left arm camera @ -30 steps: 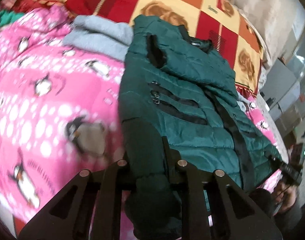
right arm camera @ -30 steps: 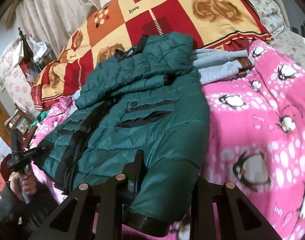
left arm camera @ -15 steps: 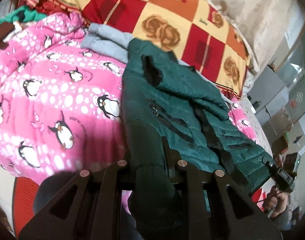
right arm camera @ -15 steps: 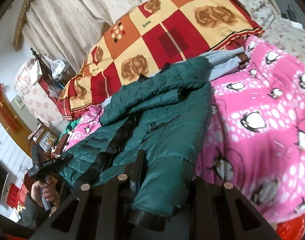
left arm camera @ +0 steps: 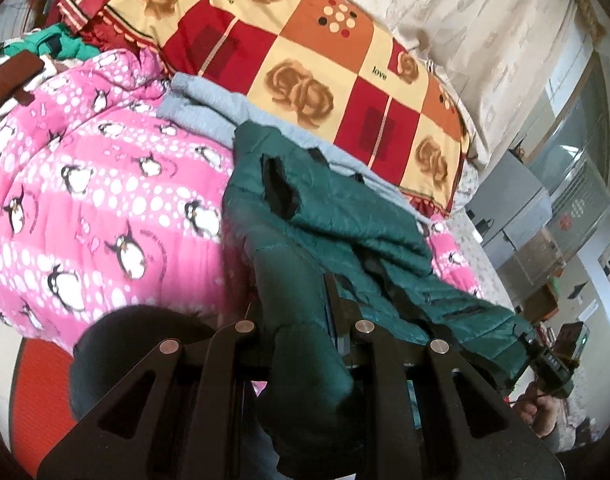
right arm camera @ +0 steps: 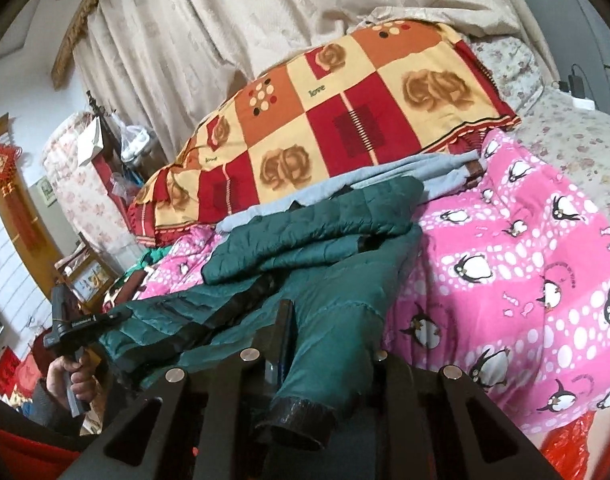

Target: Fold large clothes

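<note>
A dark green puffer jacket [left arm camera: 345,216] lies across the pink penguin quilt [left arm camera: 85,208]; it also shows in the right wrist view [right arm camera: 305,248]. My left gripper [left arm camera: 295,312] is shut on one jacket sleeve near its cuff [left arm camera: 305,392]. My right gripper [right arm camera: 329,336] is shut on the other sleeve, whose black cuff [right arm camera: 297,420] hangs below the fingers. Each gripper shows in the other's view, at the jacket's far corner: the right one [left arm camera: 553,364], the left one [right arm camera: 77,324].
A folded grey garment [left arm camera: 209,112] lies behind the jacket, against a red, orange and yellow rose-patterned quilt [left arm camera: 305,60]. Beige curtains [right arm camera: 265,20] hang behind. Cabinets [left arm camera: 525,208] stand to the right, a cluttered stand [right arm camera: 105,148] to the left.
Both grippers have pulled back and down from the bed with the sleeves held. The jacket has slid toward the bed's near edge, and more of the curtains and room show.
</note>
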A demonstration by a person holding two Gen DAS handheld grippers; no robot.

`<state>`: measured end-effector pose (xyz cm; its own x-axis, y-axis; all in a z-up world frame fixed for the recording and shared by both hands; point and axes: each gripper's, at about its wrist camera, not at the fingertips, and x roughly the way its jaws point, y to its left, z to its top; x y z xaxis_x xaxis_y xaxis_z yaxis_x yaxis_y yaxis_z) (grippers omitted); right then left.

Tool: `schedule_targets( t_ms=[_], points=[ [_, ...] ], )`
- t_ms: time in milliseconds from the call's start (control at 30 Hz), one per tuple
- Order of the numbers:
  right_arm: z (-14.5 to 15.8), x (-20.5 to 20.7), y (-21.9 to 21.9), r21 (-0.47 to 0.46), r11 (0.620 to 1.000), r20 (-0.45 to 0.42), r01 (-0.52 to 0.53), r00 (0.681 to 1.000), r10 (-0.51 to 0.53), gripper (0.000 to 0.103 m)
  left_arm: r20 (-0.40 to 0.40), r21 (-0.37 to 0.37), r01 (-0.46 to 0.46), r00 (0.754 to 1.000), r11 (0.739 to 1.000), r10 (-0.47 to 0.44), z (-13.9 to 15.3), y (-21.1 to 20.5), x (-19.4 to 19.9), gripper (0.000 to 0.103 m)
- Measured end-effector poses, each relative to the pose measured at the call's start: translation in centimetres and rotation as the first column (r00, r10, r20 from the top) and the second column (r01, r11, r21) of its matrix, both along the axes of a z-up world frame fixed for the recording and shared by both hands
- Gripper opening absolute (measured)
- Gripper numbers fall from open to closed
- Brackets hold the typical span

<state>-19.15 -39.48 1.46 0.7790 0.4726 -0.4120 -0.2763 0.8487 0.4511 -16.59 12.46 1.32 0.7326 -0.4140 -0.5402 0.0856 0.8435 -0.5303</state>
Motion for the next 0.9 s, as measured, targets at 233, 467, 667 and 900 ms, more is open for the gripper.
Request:
schedule_targets(
  t_ms=[233, 467, 667, 900],
  points=[
    [1.9, 1.8, -0.1, -0.008, 0.997, 0.080, 0.077, 0.994, -0.076, 0.017, 0.116, -0.039, -0.045, 0.992, 0.998, 0.049, 2.3, -0.1, 2.5, 0.015],
    [3.4, 4.3, 0.9, -0.082, 0.981, 0.151, 0.176, 0.975, -0.162, 0.017, 0.199, -0.065, -0.100, 0.974, 0.993, 0.111, 3.6, -0.4, 5.1, 0.015],
    [3.9, 7.0, 1.1, -0.111, 0.967, 0.159, 0.230, 0.964, -0.211, 0.017, 0.202, -0.094, -0.154, 0.964, 0.984, 0.170, 3.7, -0.1, 7.5, 0.015],
    [5.4, 12.6, 0.8, -0.089, 0.961, 0.132, 0.262, 0.959, -0.249, 0.017, 0.183, -0.078, -0.201, 0.960, 0.977, 0.212, 4.2, -0.1, 12.3, 0.015]
  ],
)
